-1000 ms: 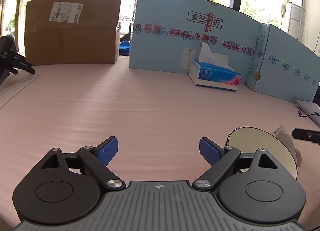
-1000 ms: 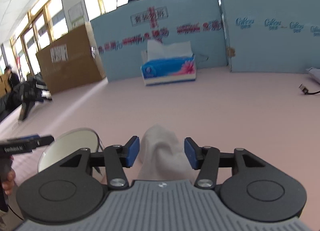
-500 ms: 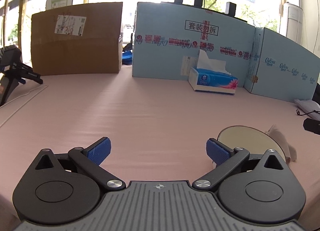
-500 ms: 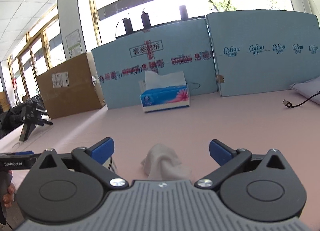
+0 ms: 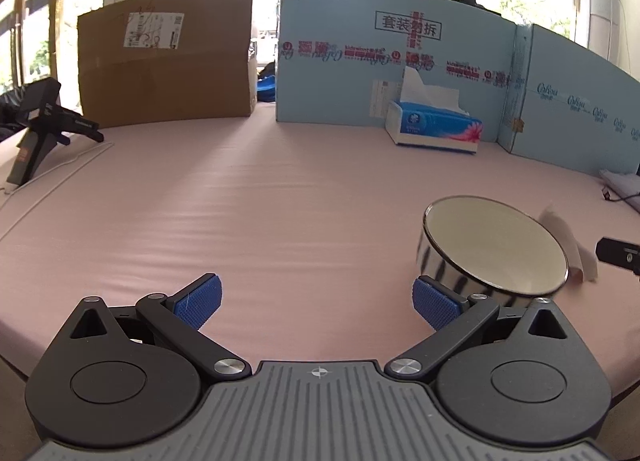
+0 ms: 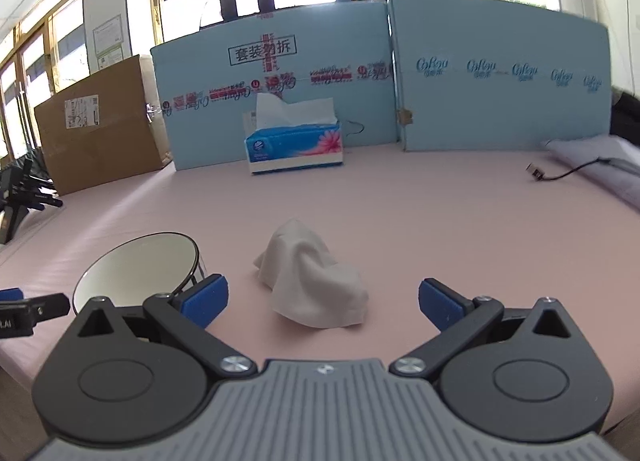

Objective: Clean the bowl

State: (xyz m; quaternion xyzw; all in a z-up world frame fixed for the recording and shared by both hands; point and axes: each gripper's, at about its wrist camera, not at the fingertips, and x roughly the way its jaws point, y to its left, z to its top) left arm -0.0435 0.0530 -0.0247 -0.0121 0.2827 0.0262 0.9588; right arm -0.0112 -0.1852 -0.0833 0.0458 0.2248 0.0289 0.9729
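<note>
Hiding behind the bowl [image 5: 496,253], the cloth [image 5: 568,237] barely shows.

**Open middle, walled far edge**

The pink table [image 5: 248,205] lies bare across its middle and left, a broad lane ahead of the left gripper [image 5: 316,303]. Near the front edge, the bowl [image 5: 496,253] sits just beside that gripper's right finger, and the crumpled cloth [image 6: 312,281] lies ahead of the right gripper [image 6: 324,301], between its spread fingers. The far edge is closed off by a cardboard box [image 5: 166,61] and blue panels [image 6: 500,77], with a tissue box [image 6: 294,145] before them. A cable [image 6: 568,173] crosses the far right.
</note>
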